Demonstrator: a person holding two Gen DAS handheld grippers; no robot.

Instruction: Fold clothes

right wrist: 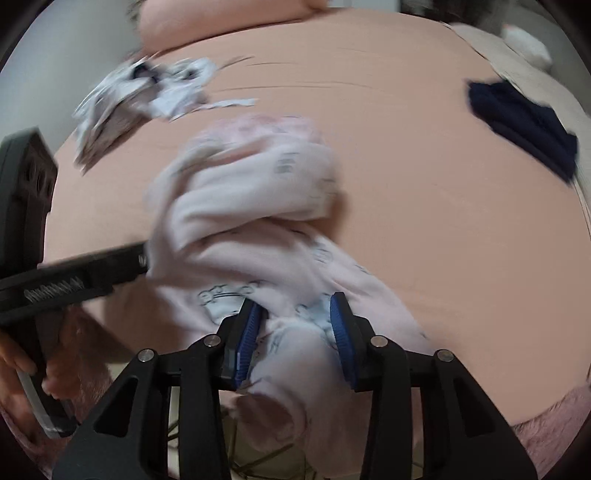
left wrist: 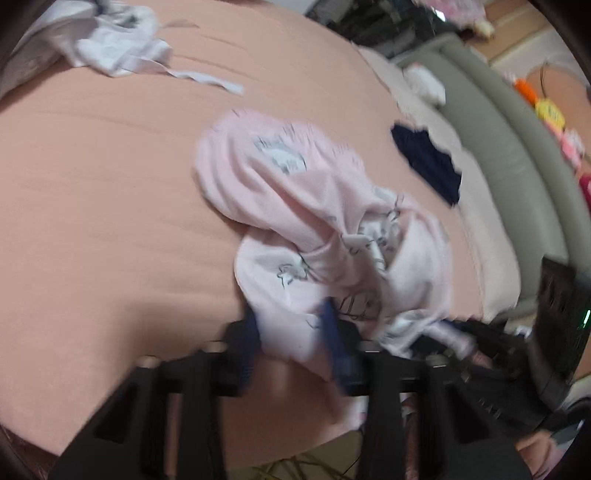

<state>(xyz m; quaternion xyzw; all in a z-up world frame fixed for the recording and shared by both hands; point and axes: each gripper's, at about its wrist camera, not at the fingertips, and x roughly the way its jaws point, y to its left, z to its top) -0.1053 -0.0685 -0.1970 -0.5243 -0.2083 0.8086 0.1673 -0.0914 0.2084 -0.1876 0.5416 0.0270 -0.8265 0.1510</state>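
Note:
A crumpled pale pink garment [left wrist: 295, 206] with grey prints lies near the front edge of a peach bed sheet [left wrist: 103, 192]. In the left wrist view my left gripper [left wrist: 293, 343] has a fold of this cloth filling the gap between its blue pads, which press on it. In the right wrist view the same pink garment [right wrist: 258, 206] runs down between the blue pads of my right gripper [right wrist: 297, 339], which stand apart with the cloth lying loose between them. The left tool's black body [right wrist: 74, 273] reaches into the garment's left side, held by a hand [right wrist: 14, 369].
A white patterned garment [left wrist: 118, 40] lies crumpled at the far left of the bed. A navy garment [left wrist: 428, 162] lies at the right, near a grey padded bed edge [left wrist: 498, 147]. A peach pillow [right wrist: 221, 18] is at the head.

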